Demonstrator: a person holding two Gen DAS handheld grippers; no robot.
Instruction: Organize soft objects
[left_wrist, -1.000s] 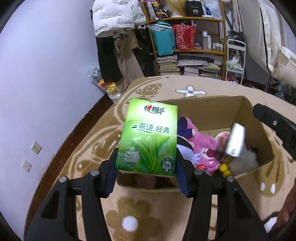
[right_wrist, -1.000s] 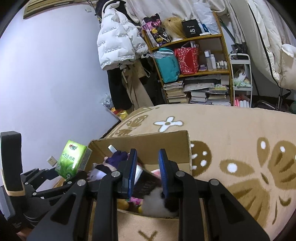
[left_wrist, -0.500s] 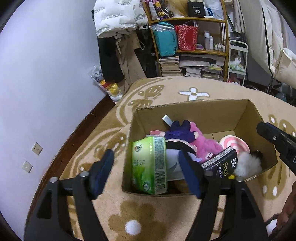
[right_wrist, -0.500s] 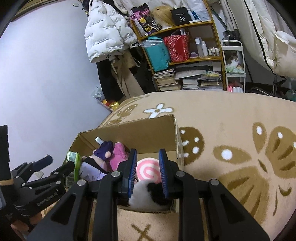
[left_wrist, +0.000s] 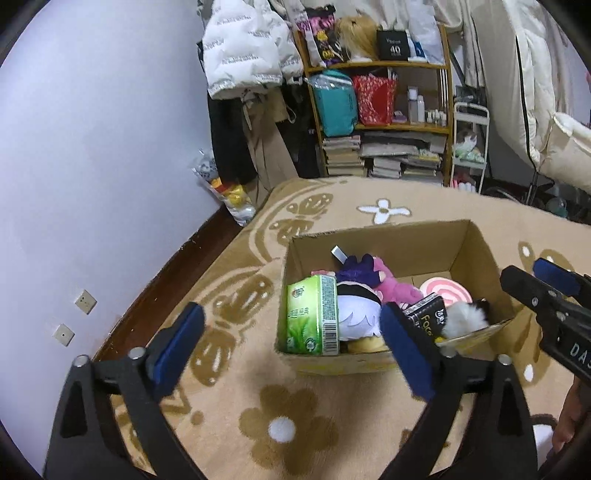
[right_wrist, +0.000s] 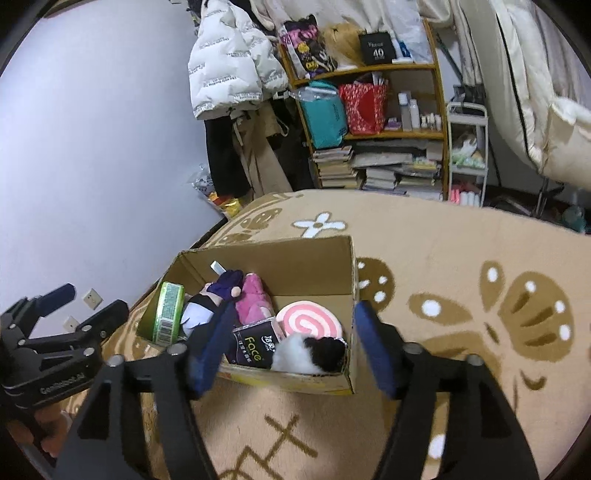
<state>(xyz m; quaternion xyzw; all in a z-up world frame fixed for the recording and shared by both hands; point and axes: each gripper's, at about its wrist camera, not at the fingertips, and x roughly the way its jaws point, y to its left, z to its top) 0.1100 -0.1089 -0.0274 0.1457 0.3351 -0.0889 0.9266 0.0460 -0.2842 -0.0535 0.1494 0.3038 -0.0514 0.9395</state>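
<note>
Several soft things: packed in an open cardboard box (left_wrist: 476, 251) set on the rug (left_wrist: 258, 417).
Green tissue pack (left_wrist: 314, 314): stood on edge against the box's left wall, barcode side up.
Purple doll (left_wrist: 356, 273): laid beside the green pack, a pink plush (left_wrist: 397, 288) touching it on the other side.
Black pack (right_wrist: 255, 345): leaned at the near wall (the word "Face" is printed on it), next to a black-and-white pompom (right_wrist: 310, 352).
Pink swirl cushion (right_wrist: 310, 319): lodged behind the pompom.
Left gripper (left_wrist: 291, 341): spread wide, nothing held, above the box's near left corner.
Right gripper (right_wrist: 291, 347): spread wide, nothing held, above the box's near side.
Background: a cluttered shelf (left_wrist: 384, 122) against the far wall.
</note>
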